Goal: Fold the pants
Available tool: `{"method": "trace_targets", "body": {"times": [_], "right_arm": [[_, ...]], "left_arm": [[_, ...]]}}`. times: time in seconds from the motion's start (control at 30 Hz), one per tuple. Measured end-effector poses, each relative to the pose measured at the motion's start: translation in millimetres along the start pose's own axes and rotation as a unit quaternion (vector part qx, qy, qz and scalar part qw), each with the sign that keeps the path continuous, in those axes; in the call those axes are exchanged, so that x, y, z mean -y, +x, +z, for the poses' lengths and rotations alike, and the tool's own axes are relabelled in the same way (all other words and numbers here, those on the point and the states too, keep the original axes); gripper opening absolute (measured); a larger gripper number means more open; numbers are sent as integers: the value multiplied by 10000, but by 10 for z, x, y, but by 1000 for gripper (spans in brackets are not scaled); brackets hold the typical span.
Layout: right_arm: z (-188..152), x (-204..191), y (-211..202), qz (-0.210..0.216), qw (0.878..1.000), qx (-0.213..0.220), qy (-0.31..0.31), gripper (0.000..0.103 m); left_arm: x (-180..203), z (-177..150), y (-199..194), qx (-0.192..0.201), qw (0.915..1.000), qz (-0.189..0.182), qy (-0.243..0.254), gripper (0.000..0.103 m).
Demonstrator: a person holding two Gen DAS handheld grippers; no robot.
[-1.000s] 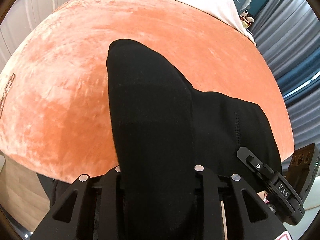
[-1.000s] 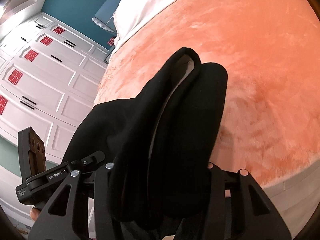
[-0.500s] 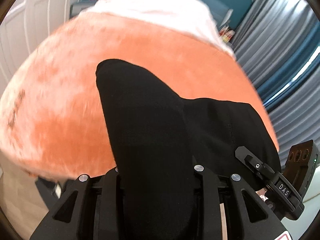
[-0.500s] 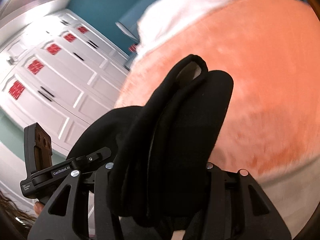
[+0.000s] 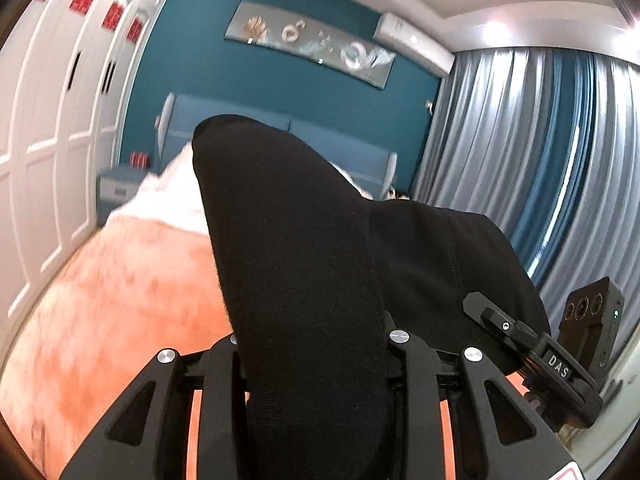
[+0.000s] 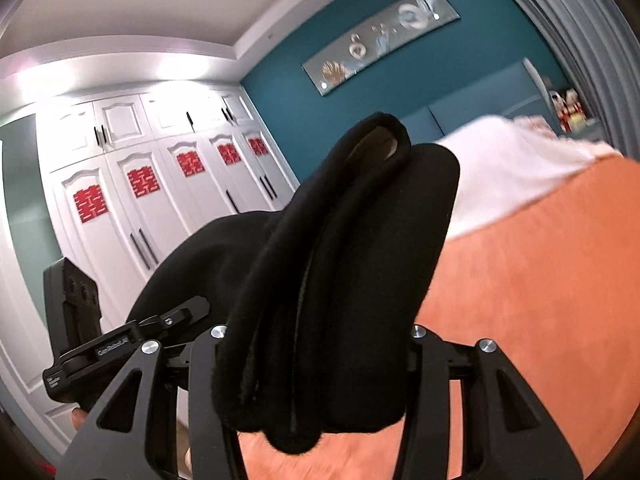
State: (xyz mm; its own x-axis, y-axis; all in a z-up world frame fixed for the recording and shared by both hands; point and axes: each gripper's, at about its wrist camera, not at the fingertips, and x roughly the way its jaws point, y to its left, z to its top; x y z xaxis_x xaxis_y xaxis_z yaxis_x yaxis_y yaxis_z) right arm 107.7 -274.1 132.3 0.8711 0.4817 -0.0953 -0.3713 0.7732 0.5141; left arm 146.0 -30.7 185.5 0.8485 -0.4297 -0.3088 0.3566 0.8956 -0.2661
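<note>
The black pants (image 5: 304, 264) are held up in the air above the orange bedspread (image 5: 120, 300). My left gripper (image 5: 316, 360) is shut on one thick bunch of the cloth, which drapes over and hides its fingers. My right gripper (image 6: 316, 360) is shut on another bunch of the pants (image 6: 352, 272), several rolled layers with a pale lining showing at the top. The cloth stretches between the two grippers. Each view shows the other gripper's body at its edge, the right one (image 5: 560, 348) and the left one (image 6: 80, 320).
The bed has a white sheet (image 6: 500, 168) at its head and a blue headboard (image 5: 280, 132) against a teal wall. White wardrobe doors (image 6: 152, 184) run along the left. Grey-blue curtains (image 5: 540, 160) hang on the right. A nightstand (image 5: 120, 192) stands by the bed.
Both grippers have lifted and tilted upward with the pants. The views swung from looking down on the bedspread to looking across the room at the wall and ceiling.
</note>
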Motion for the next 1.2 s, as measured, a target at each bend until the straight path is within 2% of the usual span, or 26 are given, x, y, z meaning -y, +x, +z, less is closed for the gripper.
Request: {"method": "trace_targets", "body": {"times": [0.13, 0.3, 0.43, 0.53, 0.63, 0.7, 0.73, 0.77, 0.8, 0.83, 0.87, 0.93, 0.97, 1.0, 1.03, 1.07, 1.2], "right_arm": [[239, 470, 597, 24, 10000, 66, 50, 43], [178, 1284, 1449, -130, 9996, -57, 245, 43], [-213, 2024, 2163, -446, 9969, -516, 401, 43], [-574, 2445, 2569, -686, 9921, -899, 549, 43], [-1064, 2927, 2949, -977, 9823, -1402, 763, 43], [-1448, 3226, 3146, -1165, 9717, -1829, 934, 45], [-1609, 3334, 3215, -1275, 9660, -2033, 957, 48], [-1822, 3464, 3259, -1462, 9582, -2245, 1006, 63], [-1926, 3568, 3234, -1351, 9588, -2189, 1207, 63], [-1920, 3596, 3199, -1255, 9617, -2074, 1278, 64], [-1884, 3598, 3209, -1234, 9616, -2088, 1285, 68], [-1903, 3557, 3275, -1284, 9588, -2262, 1142, 72], [-1908, 3525, 3288, -1328, 9586, -2289, 1050, 73], [-1898, 3528, 3287, -1360, 9577, -2310, 1044, 66], [-1892, 3531, 3268, -1360, 9580, -2279, 1089, 59], [-1845, 3501, 3201, -1238, 9600, -2202, 1210, 49], [-1732, 3292, 2909, -1002, 9661, -1950, 1365, 45]], "left_arm": [[-260, 111, 716, 233, 9997, 2, 112, 27], [-828, -89, 1914, -142, 9995, -76, -254, 28], [-1299, -509, 2793, -712, 9957, 33, -595, 28], [-1601, -1015, 3441, -1234, 9902, 306, -578, 28], [-1852, -1540, 3898, -1727, 9817, 467, -659, 28], [-2063, -1925, 4203, -2132, 9716, 565, -855, 29], [-2167, -2091, 4237, -2199, 9684, 716, -930, 34], [-2280, -2251, 4229, -2123, 9691, 699, -1040, 48], [-2379, -2354, 4169, -1916, 9725, 643, -1161, 56], [-2462, -2404, 4101, -1842, 9705, 598, -1436, 68], [-2544, -2427, 4123, -1813, 9680, 470, -1668, 69], [-2600, -2414, 4126, -1807, 9652, 386, -1849, 69], [-2551, -2421, 4108, -1827, 9669, 446, -1727, 66], [-2460, -2385, 4097, -1855, 9681, 471, -1615, 62], [-2416, -2357, 4078, -1889, 9692, 372, -1535, 44], [-2347, -2316, 4034, -1938, 9687, 336, -1518, 36], [-2274, -2137, 3805, -2046, 9659, -15, -1585, 32]]}}
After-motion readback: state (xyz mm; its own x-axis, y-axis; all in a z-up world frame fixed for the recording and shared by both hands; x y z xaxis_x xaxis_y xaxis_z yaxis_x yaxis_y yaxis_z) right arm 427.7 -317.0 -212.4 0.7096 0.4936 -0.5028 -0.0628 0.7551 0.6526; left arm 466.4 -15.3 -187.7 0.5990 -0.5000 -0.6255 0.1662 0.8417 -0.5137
